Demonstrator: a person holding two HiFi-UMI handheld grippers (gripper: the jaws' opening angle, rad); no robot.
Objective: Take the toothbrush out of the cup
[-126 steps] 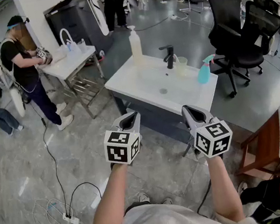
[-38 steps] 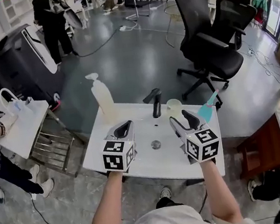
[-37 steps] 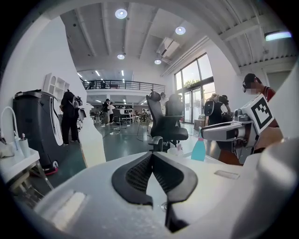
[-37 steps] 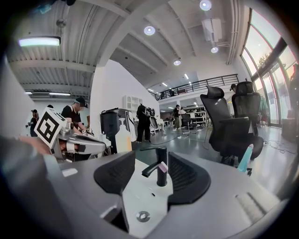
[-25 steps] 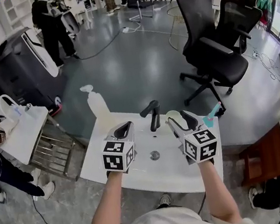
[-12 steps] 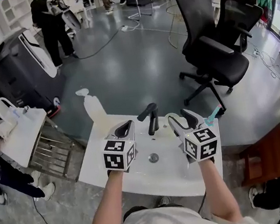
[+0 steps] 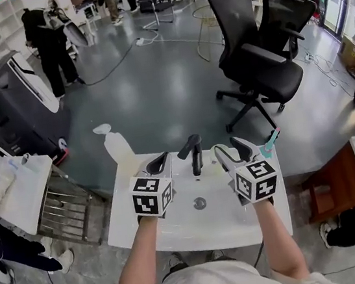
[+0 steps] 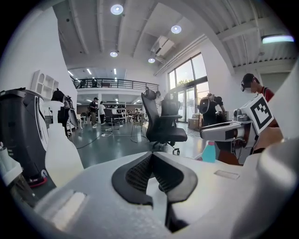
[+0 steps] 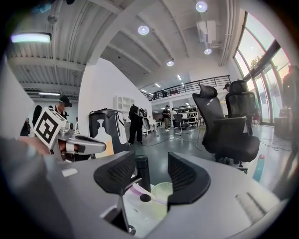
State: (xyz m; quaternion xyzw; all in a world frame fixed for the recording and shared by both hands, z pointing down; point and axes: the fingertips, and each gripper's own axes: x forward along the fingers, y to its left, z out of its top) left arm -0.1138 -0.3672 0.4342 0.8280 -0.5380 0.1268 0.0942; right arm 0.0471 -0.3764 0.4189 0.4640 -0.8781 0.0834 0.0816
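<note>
A pale green cup (image 9: 164,190) stands on the white sink (image 7: 170,228) beside the black faucet (image 7: 195,154). A pink-and-white toothbrush (image 9: 136,189) leans out of the cup toward the left. My right gripper (image 9: 152,159) is open and a little short of the cup, which shows low between its jaws with the faucet (image 9: 142,173). In the head view the right gripper (image 7: 231,151) hides the cup. My left gripper (image 7: 160,161) hovers over the sink's left half, shut on nothing, with its jaws (image 8: 152,156) touching.
A soap pump bottle (image 7: 119,149) stands at the sink's back left corner and a teal spray bottle (image 7: 268,145) at its back right. Black office chairs (image 7: 255,61) stand beyond the sink. A white side table (image 7: 21,193) is to the left, a wooden one (image 7: 331,185) to the right.
Over five seconds I have come from a few steps away to right over the sink. In the last half second both grippers barely moved; the right one stays open, the left shut.
</note>
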